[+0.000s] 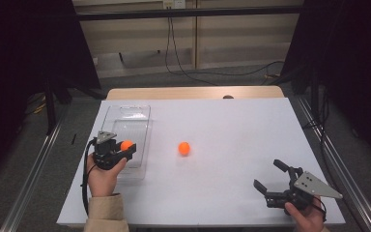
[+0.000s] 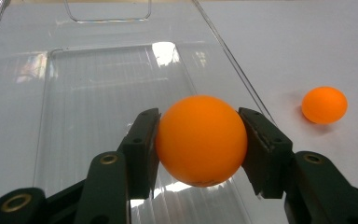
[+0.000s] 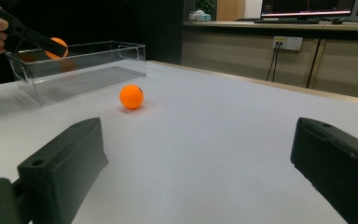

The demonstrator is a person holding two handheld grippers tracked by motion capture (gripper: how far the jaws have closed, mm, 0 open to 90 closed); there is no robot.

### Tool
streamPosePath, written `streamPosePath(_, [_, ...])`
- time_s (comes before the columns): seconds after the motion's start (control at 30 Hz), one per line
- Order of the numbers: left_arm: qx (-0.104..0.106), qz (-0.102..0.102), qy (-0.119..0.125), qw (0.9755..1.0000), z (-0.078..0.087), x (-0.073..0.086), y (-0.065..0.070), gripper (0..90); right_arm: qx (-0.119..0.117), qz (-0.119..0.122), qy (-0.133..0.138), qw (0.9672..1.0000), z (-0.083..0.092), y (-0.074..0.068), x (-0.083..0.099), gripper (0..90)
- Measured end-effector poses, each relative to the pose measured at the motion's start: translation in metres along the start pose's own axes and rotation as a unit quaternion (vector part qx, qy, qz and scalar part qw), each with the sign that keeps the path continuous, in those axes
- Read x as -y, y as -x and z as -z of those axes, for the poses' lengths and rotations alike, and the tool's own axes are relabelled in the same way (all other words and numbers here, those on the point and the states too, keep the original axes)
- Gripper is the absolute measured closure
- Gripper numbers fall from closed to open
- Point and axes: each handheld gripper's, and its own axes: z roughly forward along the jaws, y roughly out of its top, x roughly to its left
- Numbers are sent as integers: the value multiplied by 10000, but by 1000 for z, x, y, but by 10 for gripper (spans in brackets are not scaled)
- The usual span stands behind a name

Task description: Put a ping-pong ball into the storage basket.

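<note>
My left gripper [image 1: 125, 147] is shut on an orange ball [image 2: 200, 140], both pads pressing its sides, and holds it above the near end of a clear plastic box [image 1: 128, 126]. A second orange ball [image 1: 184, 148] lies loose on the white table to the right of the box; the same ball [image 2: 324, 105] appears at the right of the left gripper view, and that ball [image 3: 131, 96] sits ahead of the right jaws. My right gripper [image 1: 270, 176] stands open low over the table's near right corner, nothing between its jaws. From that side the held ball [image 3: 58, 46] hangs over the box [image 3: 79, 70].
The white table top [image 1: 222, 125] ends at a wooden strip along the far edge. Metal rails run along both sides of the table, and cables lie on the floor beyond. Dark curtains hang at left and right.
</note>
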Motion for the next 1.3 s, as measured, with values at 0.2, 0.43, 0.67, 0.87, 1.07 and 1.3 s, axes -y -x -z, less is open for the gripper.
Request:
streamPosePath(0.2, [-35, 14, 0, 10000, 0, 1, -1, 508, 2, 4, -2, 10000, 0, 0, 0, 24])
streamPosePath(0.43, [-64, 0, 49, 10000, 1, 0, 0, 467, -4, 5, -1, 10000, 0, 0, 0, 24])
streamPosePath(0.67, [-17, -67, 91, 9999, 3, -3, 4, 419, 2, 5, 0, 10000, 0, 0, 0, 24])
streamPosePath(0.87, [66, -107, 135, 9998, 5, -6, 9, 390, 7, -4, 8, 10000, 0, 0, 0, 24])
streamPosePath(1.07, [128, -140, 159, 9997, 6, -9, 13, 356, 8, 10, 3, 10000, 0, 0, 0, 24])
streamPosePath(1.3, [223, -217, 152, 9994, 6, -11, 19, 330, 9, 5, 4, 10000, 0, 0, 0, 24])
